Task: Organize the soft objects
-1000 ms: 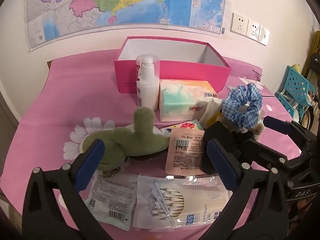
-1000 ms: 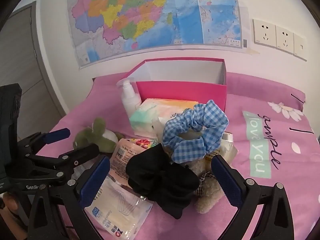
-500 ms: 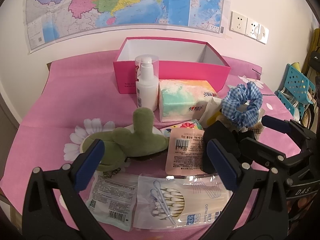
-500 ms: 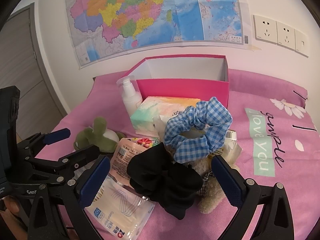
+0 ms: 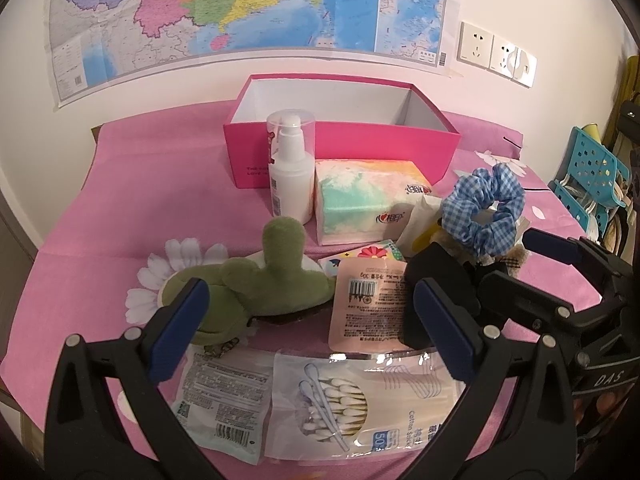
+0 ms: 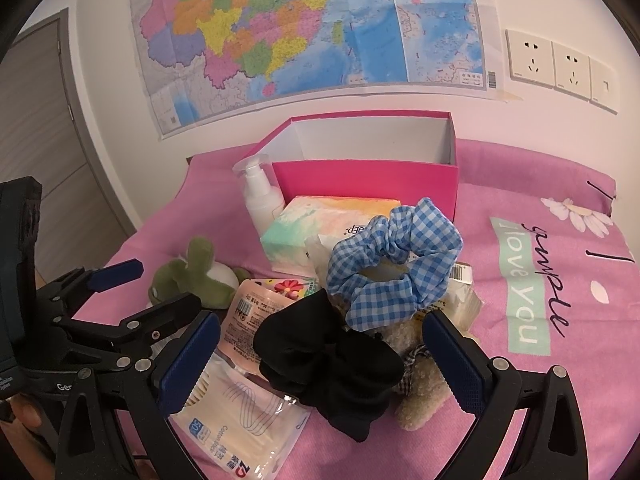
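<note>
A pile of soft goods lies on the pink tablecloth (image 5: 140, 208). A green plush toy (image 5: 256, 280) lies at the left, also in the right wrist view (image 6: 192, 276). A blue checked scrunchie (image 6: 394, 264) rests on a black scrunchie (image 6: 332, 364) and a beige plush bear (image 6: 420, 392). An open pink box (image 5: 340, 148) stands behind, empty inside. My left gripper (image 5: 308, 328) is open, above a cotton swab bag (image 5: 360, 404). My right gripper (image 6: 320, 360) is open around the black scrunchie.
A white pump bottle (image 5: 290, 172) and a tissue pack (image 5: 364, 204) stand before the box. A pink sachet (image 5: 368, 304) and a flat packet (image 5: 224, 400) lie near the front edge. A blue plastic basket (image 5: 592, 176) is off the table at right. A map hangs on the wall.
Both grippers have eased slightly forward and up toward the pile. Nothing on the table has moved.
</note>
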### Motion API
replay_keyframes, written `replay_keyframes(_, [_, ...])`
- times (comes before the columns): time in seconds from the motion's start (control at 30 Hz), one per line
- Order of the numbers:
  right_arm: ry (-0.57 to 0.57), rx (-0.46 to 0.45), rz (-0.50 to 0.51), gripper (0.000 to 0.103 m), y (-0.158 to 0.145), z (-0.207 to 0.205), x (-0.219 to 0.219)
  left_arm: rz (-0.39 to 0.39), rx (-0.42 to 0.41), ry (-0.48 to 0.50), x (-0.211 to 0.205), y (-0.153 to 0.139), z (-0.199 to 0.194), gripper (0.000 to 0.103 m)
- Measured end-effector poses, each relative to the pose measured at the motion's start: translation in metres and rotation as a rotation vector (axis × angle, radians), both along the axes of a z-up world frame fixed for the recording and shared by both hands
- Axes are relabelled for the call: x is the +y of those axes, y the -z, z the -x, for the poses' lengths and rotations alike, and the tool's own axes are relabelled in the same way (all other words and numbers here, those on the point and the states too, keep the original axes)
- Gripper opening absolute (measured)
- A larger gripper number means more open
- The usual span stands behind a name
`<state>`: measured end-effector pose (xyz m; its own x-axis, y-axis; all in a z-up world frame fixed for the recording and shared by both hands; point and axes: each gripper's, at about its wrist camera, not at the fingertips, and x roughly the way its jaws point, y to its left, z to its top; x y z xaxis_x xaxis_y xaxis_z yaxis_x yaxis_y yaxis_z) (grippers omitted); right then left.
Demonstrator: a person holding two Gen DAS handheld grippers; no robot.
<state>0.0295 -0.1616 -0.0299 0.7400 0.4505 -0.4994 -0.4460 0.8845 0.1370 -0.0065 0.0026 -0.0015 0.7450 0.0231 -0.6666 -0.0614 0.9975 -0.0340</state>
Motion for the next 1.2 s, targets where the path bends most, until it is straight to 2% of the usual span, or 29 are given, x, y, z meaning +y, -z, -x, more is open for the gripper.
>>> replay_keyframes(0.9, [-0.013, -0.01, -0.007, 0.103, -0.001, -0.004, -0.006, 0.001, 0.003, 0.01, -0.005, 0.004, -0.005, 0.103])
replay_keyframes(1.2, [0.029, -0.063, -0.008, 0.103, -0.017, -0.01, -0.027, 0.039, 0.022, 0.112, -0.017, 0.003, -0.013, 0.103])
